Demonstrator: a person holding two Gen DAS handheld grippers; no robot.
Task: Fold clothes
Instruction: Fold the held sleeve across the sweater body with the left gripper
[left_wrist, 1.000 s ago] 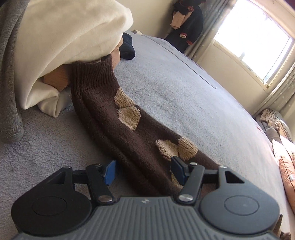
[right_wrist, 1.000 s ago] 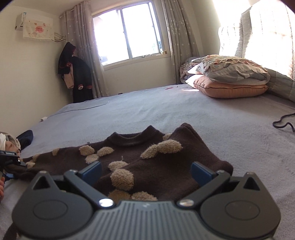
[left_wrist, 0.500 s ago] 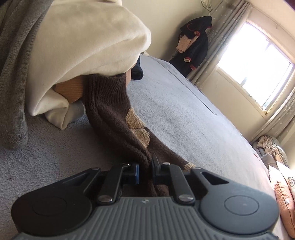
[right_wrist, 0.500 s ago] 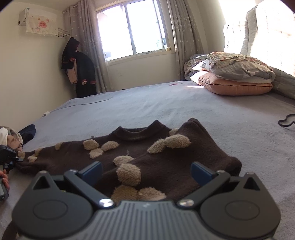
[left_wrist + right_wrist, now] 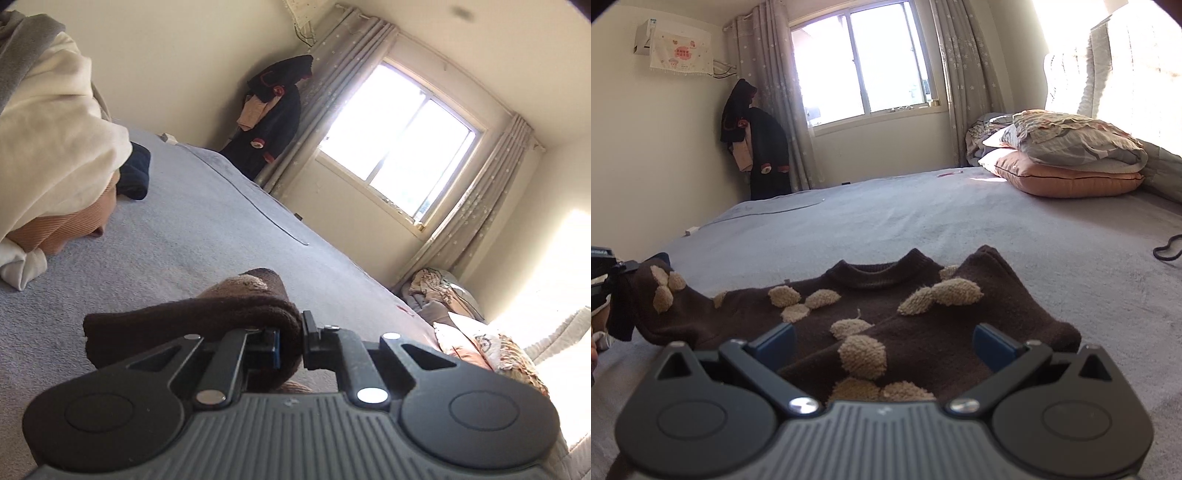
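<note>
A brown knitted sweater (image 5: 923, 325) with fuzzy tan patches lies spread on the grey bed (image 5: 923, 218), neckline facing the window. Its right sleeve is folded over the chest. My left gripper (image 5: 290, 345) is shut on the left sleeve (image 5: 207, 317), which it holds raised off the bed, the cuff drooping over to the left. In the right wrist view that lifted sleeve (image 5: 653, 291) shows at the far left edge. My right gripper (image 5: 882, 341) hovers open just above the sweater's lower part, its pads apart from the knit.
A heap of cream, grey and orange clothes (image 5: 51, 147) sits left of the left gripper, with a dark garment (image 5: 135, 173) behind it. Stacked pillows (image 5: 1067, 155) lie at the bed's right, a black cord (image 5: 1167, 247) near the right edge. Dark coats (image 5: 757, 144) hang in the corner.
My left gripper closed on the sweater's left sleeve, then lifted it off the bed and tilted upward. The right gripper stayed open and hardly moved.
</note>
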